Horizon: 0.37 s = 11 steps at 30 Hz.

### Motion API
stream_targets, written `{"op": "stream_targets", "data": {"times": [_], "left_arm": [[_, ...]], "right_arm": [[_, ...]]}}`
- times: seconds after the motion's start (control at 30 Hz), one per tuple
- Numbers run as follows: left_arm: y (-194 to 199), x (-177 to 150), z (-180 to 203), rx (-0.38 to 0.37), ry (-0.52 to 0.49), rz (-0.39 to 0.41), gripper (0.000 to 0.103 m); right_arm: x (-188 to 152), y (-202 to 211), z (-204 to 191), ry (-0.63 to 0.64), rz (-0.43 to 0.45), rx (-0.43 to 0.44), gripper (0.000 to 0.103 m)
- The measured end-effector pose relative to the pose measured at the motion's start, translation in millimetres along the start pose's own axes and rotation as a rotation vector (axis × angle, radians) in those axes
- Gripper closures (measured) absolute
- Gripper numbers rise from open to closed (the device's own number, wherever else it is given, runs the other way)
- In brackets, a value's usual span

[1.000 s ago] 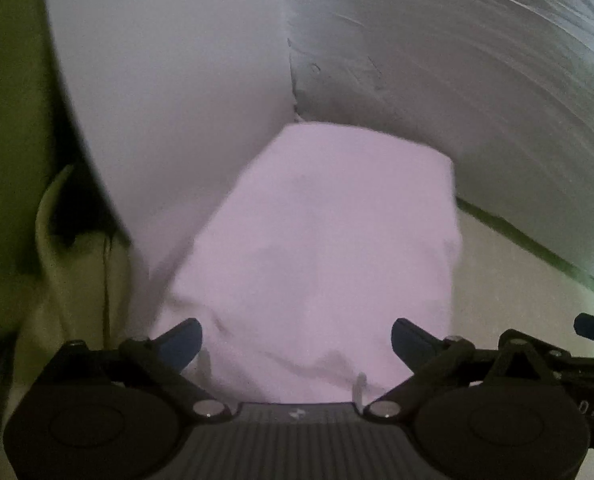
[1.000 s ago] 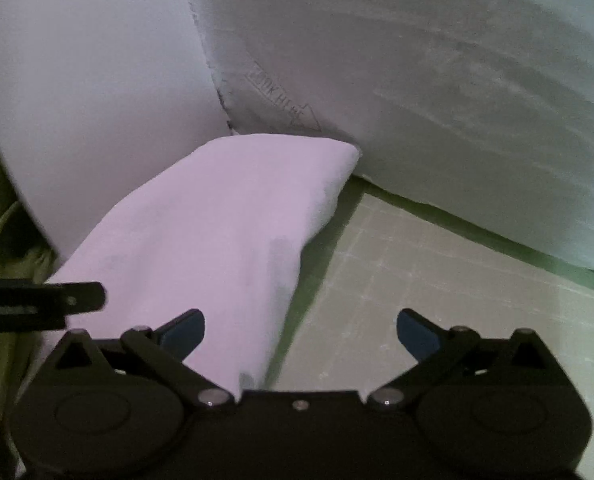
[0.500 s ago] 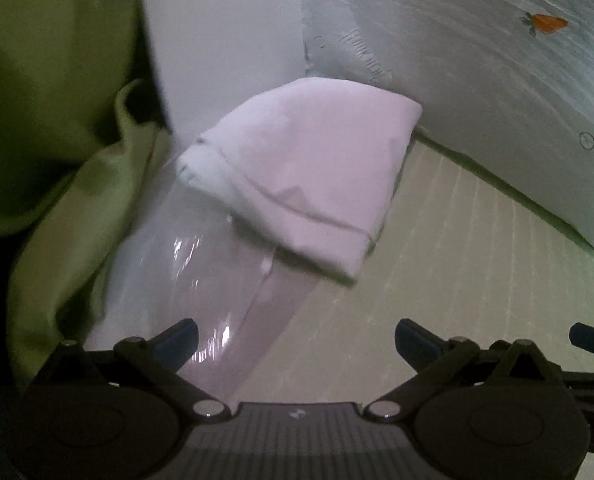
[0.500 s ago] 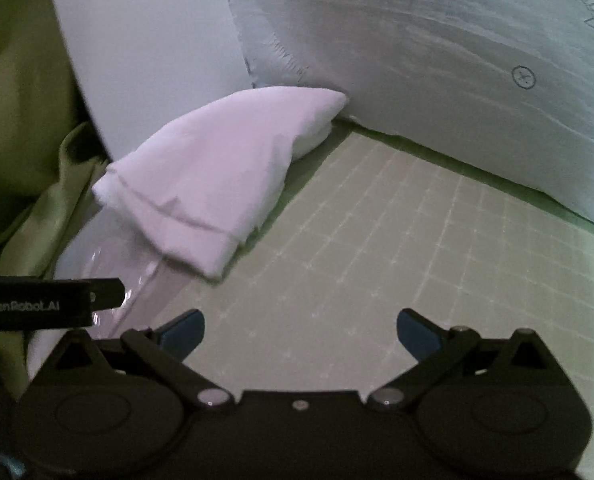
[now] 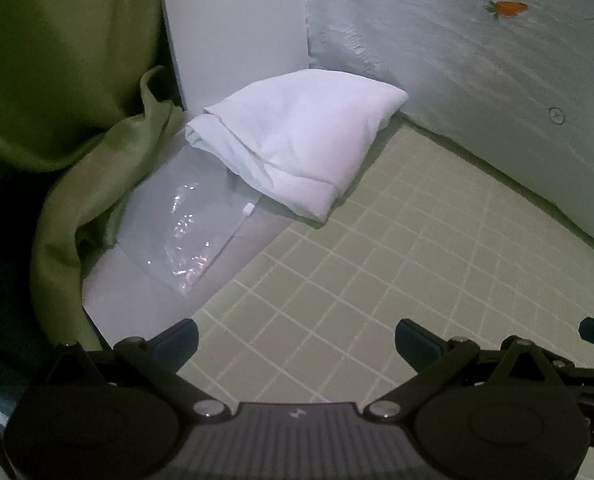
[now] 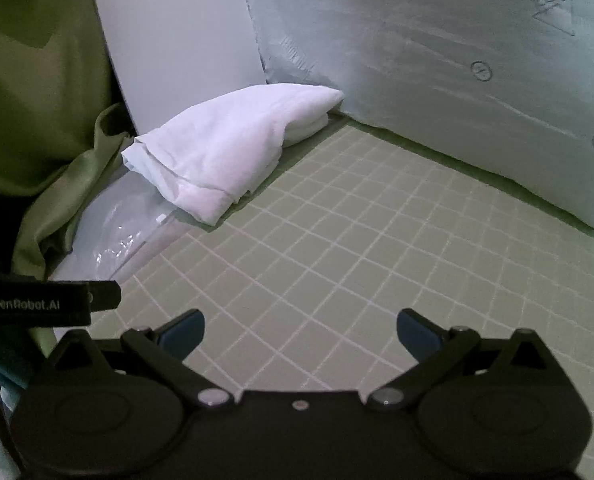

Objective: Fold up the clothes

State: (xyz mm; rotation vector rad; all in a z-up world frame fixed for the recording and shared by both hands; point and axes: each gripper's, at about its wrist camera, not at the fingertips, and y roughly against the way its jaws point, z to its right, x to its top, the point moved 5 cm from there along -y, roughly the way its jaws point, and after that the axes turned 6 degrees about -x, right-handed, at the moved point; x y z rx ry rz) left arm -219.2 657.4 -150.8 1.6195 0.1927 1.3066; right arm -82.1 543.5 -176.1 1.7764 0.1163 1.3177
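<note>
The folded white garment [image 5: 297,140] is lying bundled in the far corner, where a white panel [image 5: 233,20] is meeting a pale blue printed sheet [image 5: 457,60], its near end resting partly on a clear plastic bag [image 5: 189,232] and partly on the green gridded mat [image 5: 377,260]. It is looking soft, light and limp, so it is likely going to sag and slide open if lifted by one layer; the stitched hem at the near edge, where the layers are stacking up, is seeming the firmest place to pinch. The slick bag beneath it may be letting it slip. A loose green cloth [image 5: 97,184] is hanging at the left, just beside the bag. The left gripper [image 5: 297,340] is hovering over bare mat well apart from the garment, its fingers spread wide and grasping nothing. The right gripper [image 6: 301,332] is doing likewise: released, empty and touching nothing.
</note>
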Motion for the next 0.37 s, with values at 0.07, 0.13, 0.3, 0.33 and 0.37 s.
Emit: {"op": "stream_targets", "data": {"times": [0.07,0.13,0.3,0.33,0.37], "left_arm": [[3.3,-2.4,5.6,0.001,0.002,0.010,0.000],[5.7,-3.3,10.7,-0.002,0.002,0.018,0.000],[8.2,-3.1,19.8,-0.002,-0.011,0.029,0.000],[8.6,-3.0,21.6,-0.001,-0.013,0.032,0.000],[9.0,-3.0,23.0,-0.001,-0.016,0.034,0.000]], "right_arm": [[-2.7,3.9,5.6,-0.001,0.004,0.004,0.000],[-4.3,6.9,10.0,-0.001,0.009,0.005,0.000],[-4.7,12.2,18.9,-0.003,0.024,0.004,0.000],[-4.5,12.9,20.2,-0.005,0.026,0.004,0.000],[-4.3,13.4,21.0,-0.006,0.027,0.006,0.000]]}}
